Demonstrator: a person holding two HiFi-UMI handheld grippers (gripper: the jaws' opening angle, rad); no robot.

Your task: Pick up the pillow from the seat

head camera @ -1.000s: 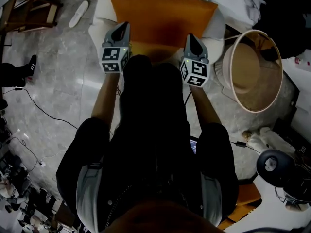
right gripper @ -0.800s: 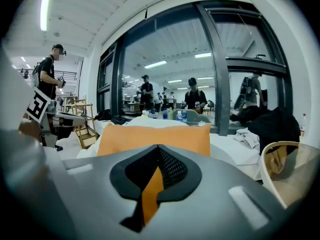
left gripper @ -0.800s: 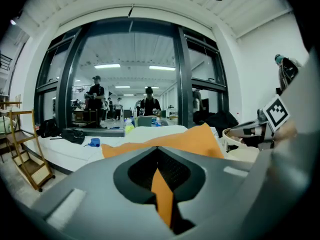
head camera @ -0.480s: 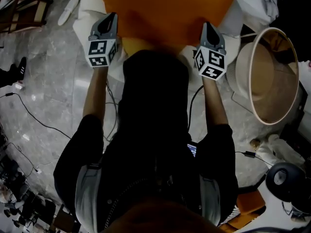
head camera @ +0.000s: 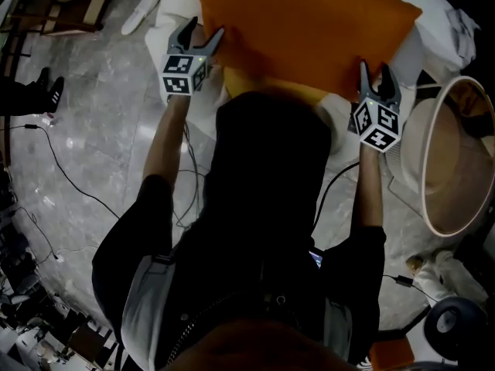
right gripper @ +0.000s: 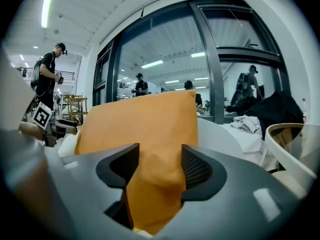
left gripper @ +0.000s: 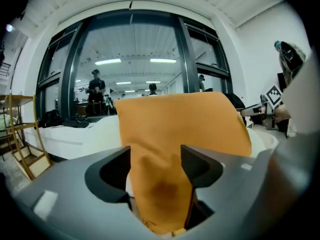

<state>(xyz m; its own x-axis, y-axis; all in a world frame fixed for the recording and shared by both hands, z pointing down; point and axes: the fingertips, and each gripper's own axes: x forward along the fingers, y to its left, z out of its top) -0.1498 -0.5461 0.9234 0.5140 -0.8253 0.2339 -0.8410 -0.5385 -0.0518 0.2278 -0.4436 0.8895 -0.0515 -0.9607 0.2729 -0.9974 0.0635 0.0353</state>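
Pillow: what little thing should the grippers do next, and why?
Probably close both jaws on the pillow. The left gripper and right gripper have just been opening their jaws, and each has a pillow corner between them, not yet squeezed. The pillow lies on the seat, so a grip should come before lifting.

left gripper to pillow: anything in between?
Nothing. In the left gripper view the jaws of the left gripper have just been opening, and a corner of the pillow already sits between them.
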